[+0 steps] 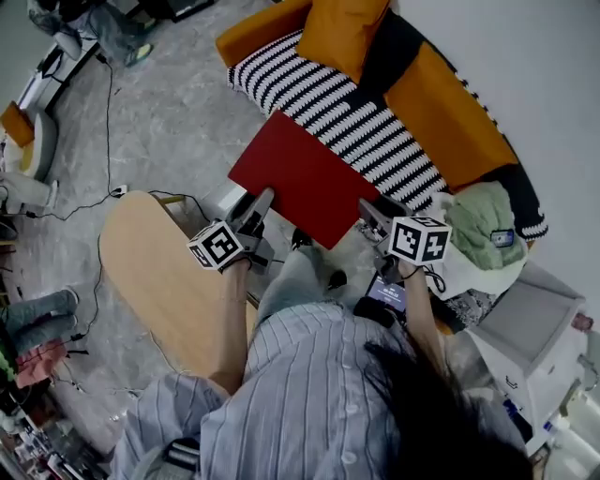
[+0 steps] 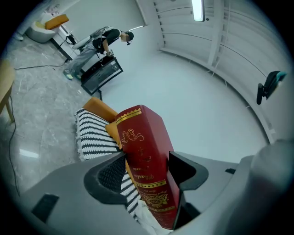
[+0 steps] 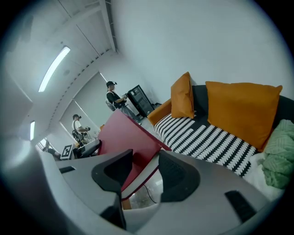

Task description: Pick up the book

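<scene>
A large red book (image 1: 305, 178) with gold ornament on its spine hangs in the air in front of the sofa, held between my two grippers. In the head view my left gripper (image 1: 260, 200) grips its near left edge and my right gripper (image 1: 368, 210) its near right corner. The left gripper view shows the spine of the book (image 2: 142, 137) standing upright between the jaws, with the left gripper (image 2: 147, 167) shut on it. The right gripper view shows the cover and pale page edge of the book (image 3: 121, 133) wedged between the jaws, with the right gripper (image 3: 146, 167) shut on them.
Behind the book is a sofa with a black-and-white striped throw (image 1: 366, 122) and orange cushions (image 1: 342, 28). A green cloth (image 1: 483, 220) lies at its right end beside a white cabinet (image 1: 530, 319). A rounded wooden table (image 1: 159, 272) sits at my left. Cables run over the grey floor.
</scene>
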